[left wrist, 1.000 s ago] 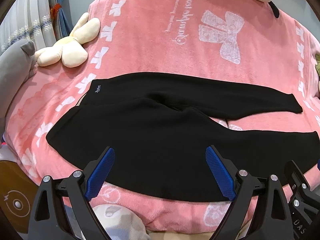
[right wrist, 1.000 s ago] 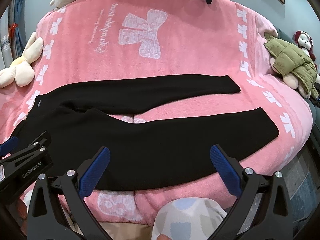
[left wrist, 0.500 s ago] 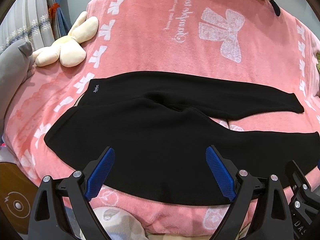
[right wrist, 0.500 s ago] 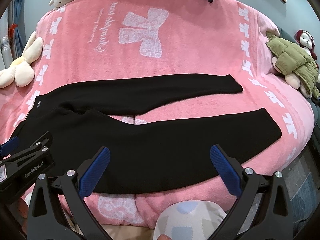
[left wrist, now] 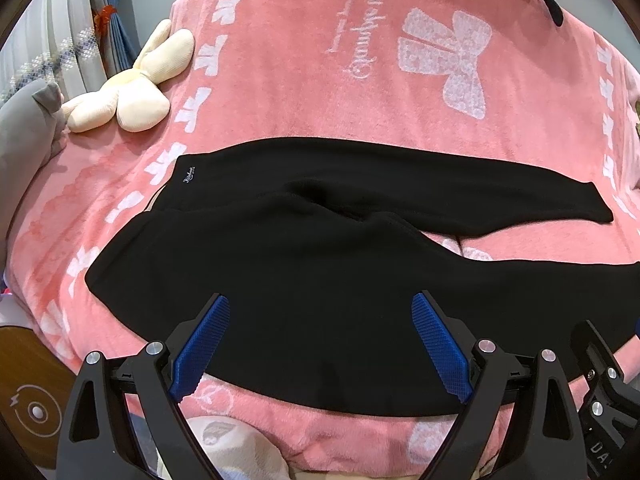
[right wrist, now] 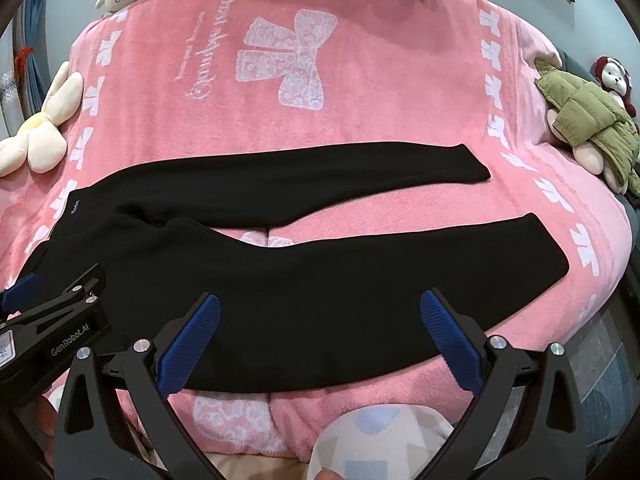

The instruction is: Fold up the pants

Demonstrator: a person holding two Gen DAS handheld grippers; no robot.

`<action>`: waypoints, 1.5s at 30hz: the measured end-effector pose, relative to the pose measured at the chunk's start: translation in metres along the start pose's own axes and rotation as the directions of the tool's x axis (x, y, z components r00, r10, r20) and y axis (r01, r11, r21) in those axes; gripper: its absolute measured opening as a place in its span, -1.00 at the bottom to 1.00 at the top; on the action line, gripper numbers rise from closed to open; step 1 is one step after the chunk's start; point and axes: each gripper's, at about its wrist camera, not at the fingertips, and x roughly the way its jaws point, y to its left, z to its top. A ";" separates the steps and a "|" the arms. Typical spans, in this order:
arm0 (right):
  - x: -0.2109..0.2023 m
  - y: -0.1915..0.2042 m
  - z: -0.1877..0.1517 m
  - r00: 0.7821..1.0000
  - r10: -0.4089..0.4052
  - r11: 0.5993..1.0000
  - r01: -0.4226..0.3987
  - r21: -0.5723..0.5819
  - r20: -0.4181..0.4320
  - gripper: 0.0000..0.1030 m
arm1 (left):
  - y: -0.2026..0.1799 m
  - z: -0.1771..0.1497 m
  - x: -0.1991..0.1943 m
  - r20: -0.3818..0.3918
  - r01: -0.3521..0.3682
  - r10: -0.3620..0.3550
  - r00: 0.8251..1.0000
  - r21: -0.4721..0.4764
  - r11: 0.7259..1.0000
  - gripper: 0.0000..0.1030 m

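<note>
Looking along our left gripper (left wrist: 320, 344), fingers spread wide and holding nothing, we see the black pants (left wrist: 320, 264) flat on the pink blanket (left wrist: 304, 92), waist at left, no fold begun. Our right gripper (right wrist: 320, 344), equally open and empty, hovers over the near leg; both legs lie apart, so every fold is left.

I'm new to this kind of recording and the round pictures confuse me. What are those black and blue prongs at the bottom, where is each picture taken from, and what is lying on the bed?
The prongs are hand-held grippers, one in each of a person's hands, each carrying a wide-angle camera looking along its fingers. One picture looks out from the left gripper, the other from the right gripper. Both are open and hold nothing. Black pants lie spread flat on a pink blanket, legs apart, unfolded. Soft toys sit at the blanket's edges, such as a cream one.
</note>
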 end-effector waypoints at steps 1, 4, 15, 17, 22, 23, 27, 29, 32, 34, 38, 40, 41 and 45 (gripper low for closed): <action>0.000 0.000 0.000 1.000 0.000 1.000 0.000 0.000 -0.001 0.91 | 0.000 0.000 0.001 -0.001 0.001 -0.001 1.000 0.000 1.000 0.76; 0.003 -0.001 0.001 1.000 0.001 1.000 -0.001 0.003 -0.005 0.91 | -0.002 0.000 0.003 -0.004 0.000 0.000 1.000 0.004 1.000 0.76; 0.057 -0.097 0.052 0.994 0.113 0.990 -0.112 0.082 -0.008 0.83 | 0.036 0.020 0.022 -0.008 0.148 -0.149 0.989 -0.055 0.987 0.77; 0.085 -0.132 0.071 0.995 0.100 0.992 -0.099 0.085 -0.019 0.63 | 0.059 0.036 0.035 0.002 0.186 -0.187 0.982 -0.102 0.977 0.77; 0.181 -0.231 0.138 0.995 0.084 0.986 -0.075 0.150 -0.054 0.53 | 0.142 0.100 0.101 0.027 0.208 -0.208 0.978 -0.280 0.937 0.77; 0.196 -0.242 0.147 0.994 0.091 0.985 -0.080 0.155 -0.062 0.52 | 0.154 0.111 0.113 0.026 0.195 -0.196 0.980 -0.293 0.936 0.77; 0.267 -0.279 0.184 0.991 0.066 0.981 -0.043 0.187 -0.118 0.52 | 0.217 0.166 0.190 -0.023 0.072 -0.086 0.996 -0.366 0.928 0.77; 0.293 -0.284 0.197 0.990 0.055 0.984 -0.031 0.175 -0.131 0.59 | 0.238 0.182 0.220 -0.061 0.018 -0.045 0.997 -0.388 0.922 0.77; 0.324 -0.287 0.206 0.982 0.085 0.979 -0.051 0.199 -0.167 0.65 | 0.260 0.200 0.269 -0.130 -0.029 -0.028 0.991 -0.417 0.909 0.77; 0.341 -0.286 0.209 0.977 0.090 0.975 -0.046 0.219 -0.195 0.66 | 0.267 0.206 0.300 -0.189 -0.074 -0.010 0.982 -0.430 0.900 0.77; 0.354 -0.270 0.211 0.977 0.032 0.988 0.001 0.153 -0.212 -0.26 | 0.271 0.206 0.336 -0.273 -0.143 0.015 0.962 -0.457 0.878 0.35; 0.352 -0.263 0.213 0.973 0.020 0.991 0.011 0.133 -0.232 -0.93 | 0.266 0.210 0.333 -0.273 -0.165 0.052 0.961 -0.411 0.897 -0.56; 0.347 -0.260 0.214 0.975 0.019 0.992 0.009 0.126 -0.222 -0.93 | 0.267 0.211 0.330 -0.266 -0.108 -0.009 0.964 -0.422 0.900 -0.99; 0.301 -0.259 0.222 0.991 0.061 0.989 -0.045 0.142 -0.115 -0.96 | 0.280 0.214 0.283 -0.171 -0.007 -0.081 0.982 -0.464 0.886 -1.00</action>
